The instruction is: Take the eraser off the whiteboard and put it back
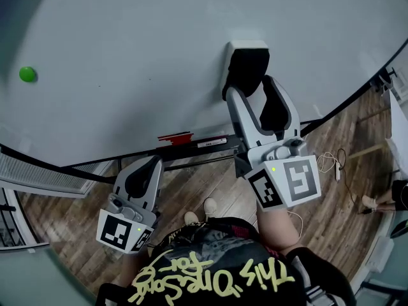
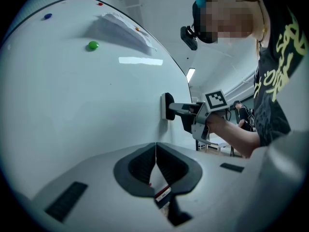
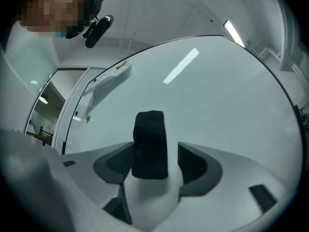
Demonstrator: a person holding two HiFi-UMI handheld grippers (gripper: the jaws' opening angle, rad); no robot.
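The eraser [image 1: 245, 65], black with a white backing, sits flat against the whiteboard [image 1: 127, 56]. My right gripper [image 1: 252, 89] stands open around it, one jaw on each side. In the right gripper view the black eraser [image 3: 150, 144] fills most of the gap; the left pad lies close against it and the right pad [image 3: 193, 164] stands apart. The left gripper view shows the eraser [image 2: 167, 106] on the board from the side, with my right gripper [image 2: 177, 108] level at it. My left gripper [image 1: 152, 166] hangs lower, below the board's tray, with its jaws shut on nothing [image 2: 155, 162].
A green magnet [image 1: 27, 74] sticks to the board at far left. A red marker [image 1: 175, 136] lies on the tray [image 1: 204, 146] under the board. A sheet of paper [image 2: 123, 25] is pinned high up. Wooden floor with a white cable [image 1: 331, 164] lies below.
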